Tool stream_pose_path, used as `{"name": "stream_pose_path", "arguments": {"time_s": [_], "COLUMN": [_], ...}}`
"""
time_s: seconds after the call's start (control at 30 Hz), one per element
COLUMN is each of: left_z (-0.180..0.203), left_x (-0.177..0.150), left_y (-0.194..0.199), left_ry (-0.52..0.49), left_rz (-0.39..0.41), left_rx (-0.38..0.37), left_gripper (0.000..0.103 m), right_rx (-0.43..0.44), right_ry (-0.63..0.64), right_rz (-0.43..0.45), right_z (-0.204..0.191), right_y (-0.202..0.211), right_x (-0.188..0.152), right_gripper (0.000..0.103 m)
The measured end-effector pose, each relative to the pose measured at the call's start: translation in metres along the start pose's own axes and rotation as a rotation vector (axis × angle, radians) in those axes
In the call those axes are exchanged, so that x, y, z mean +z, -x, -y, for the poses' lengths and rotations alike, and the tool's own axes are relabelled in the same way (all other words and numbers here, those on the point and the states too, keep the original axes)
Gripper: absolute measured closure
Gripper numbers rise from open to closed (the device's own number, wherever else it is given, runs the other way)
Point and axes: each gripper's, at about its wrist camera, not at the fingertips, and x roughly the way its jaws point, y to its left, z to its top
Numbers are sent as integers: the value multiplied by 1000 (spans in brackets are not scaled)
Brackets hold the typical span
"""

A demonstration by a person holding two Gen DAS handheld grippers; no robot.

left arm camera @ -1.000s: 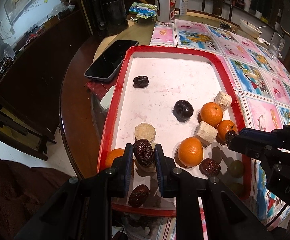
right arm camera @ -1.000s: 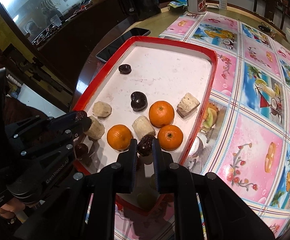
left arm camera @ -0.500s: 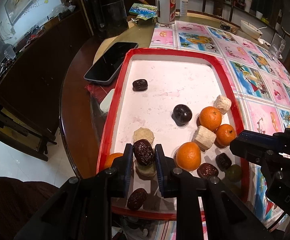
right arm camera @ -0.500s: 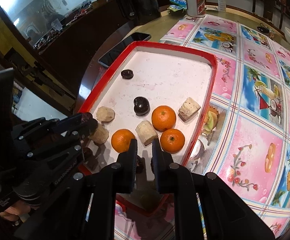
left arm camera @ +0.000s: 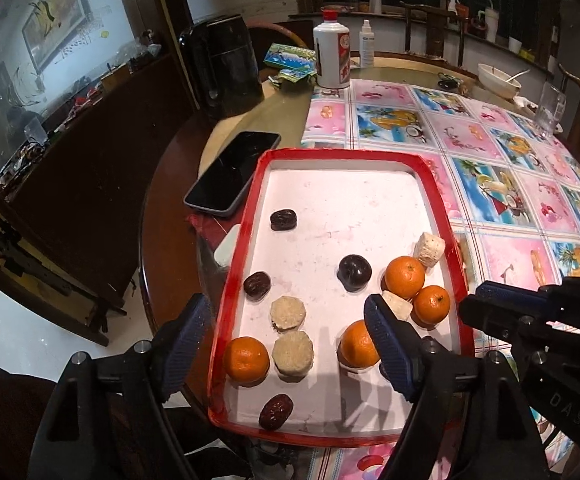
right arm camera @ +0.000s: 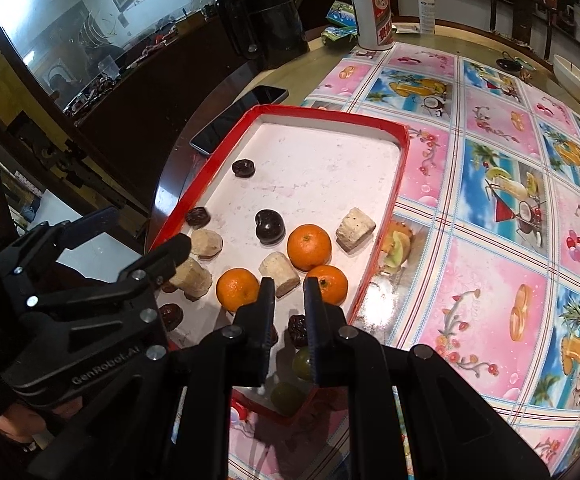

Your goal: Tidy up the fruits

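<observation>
A red-rimmed white tray holds several oranges, among them one at the near left and one by my right finger. On it too are a dark plum, pale cut pieces and dark dates. One date lies by the left rim. My left gripper hangs wide open and empty above the tray's near end. My right gripper stands open by a narrow gap, holding nothing. Below it lie a date and two green fruits. The left gripper shows open there too.
A black phone lies left of the tray, near the round table's edge. Behind stand a black kettle, a white bottle, a bowl and a glass. A patterned cloth covers the table to the right.
My left gripper has opened wide and let its date go by the tray's left rim. My right gripper has released its date at the tray's near end and drawn back.
</observation>
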Motion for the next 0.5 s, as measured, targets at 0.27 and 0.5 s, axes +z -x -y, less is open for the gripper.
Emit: {"name": "stream_pose_path", "arguments": {"time_s": [0.27, 0.5], "left_z": [-10, -19], "left_x": [9, 8], "left_y": [19, 25], "left_ry": [64, 79], "left_rz": [32, 54], "left_rx": [-2, 25], "left_gripper": [21, 21], "right_rx": [-1, 4], "right_ry": [22, 45], "right_rz": [32, 47], "right_z": [-6, -13], "right_y": [11, 16], "right_x": [0, 1], "right_gripper": [86, 86]}}
